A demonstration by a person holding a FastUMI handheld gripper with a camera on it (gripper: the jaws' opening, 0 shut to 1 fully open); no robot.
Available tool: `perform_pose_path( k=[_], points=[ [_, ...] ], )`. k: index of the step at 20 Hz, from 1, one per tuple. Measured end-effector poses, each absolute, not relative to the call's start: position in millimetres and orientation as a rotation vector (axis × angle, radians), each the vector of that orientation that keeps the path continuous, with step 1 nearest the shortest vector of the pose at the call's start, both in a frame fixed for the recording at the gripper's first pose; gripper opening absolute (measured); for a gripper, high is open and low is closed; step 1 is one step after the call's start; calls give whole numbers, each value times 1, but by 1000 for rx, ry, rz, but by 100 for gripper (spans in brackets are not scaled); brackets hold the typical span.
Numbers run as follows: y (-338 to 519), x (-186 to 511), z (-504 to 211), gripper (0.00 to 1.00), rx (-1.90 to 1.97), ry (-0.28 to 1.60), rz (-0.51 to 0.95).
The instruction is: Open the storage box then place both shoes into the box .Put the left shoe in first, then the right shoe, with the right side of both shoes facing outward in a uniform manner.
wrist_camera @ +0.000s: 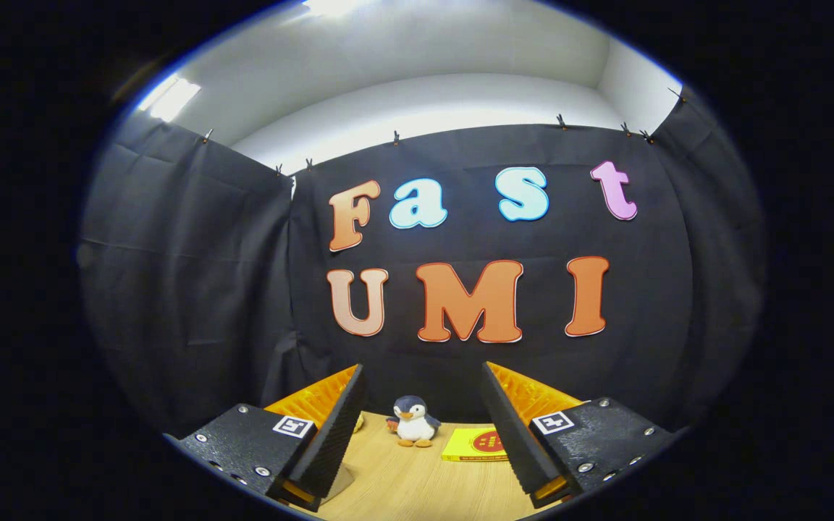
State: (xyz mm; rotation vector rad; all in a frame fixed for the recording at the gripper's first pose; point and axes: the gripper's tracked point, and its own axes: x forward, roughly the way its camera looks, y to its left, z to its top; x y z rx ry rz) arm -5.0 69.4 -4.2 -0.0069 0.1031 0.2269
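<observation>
Gripper (423, 427) spread empty, penguin toy (413, 421) beyond

Tool (423, 394) fingers spread apart, nothing between them. Beyond them on the wooden table (417, 488): a plush penguin (413, 421), upright, and a yellow booklet (476, 444) lying flat just beside it.

we see the gripper (423, 427) low in the frame, fingers spread wide; between and beyond them a penguin toy (413, 421) stands on the table (402, 485), a booklet (475, 444) flat just right of it, the cloth wall behind.
</observation>
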Motion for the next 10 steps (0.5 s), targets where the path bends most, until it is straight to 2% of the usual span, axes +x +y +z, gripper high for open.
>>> perform_pose_path(
  k=[10],
  points=[
    [54, -19, 7, 95, -8, 87, 195]
  ],
)
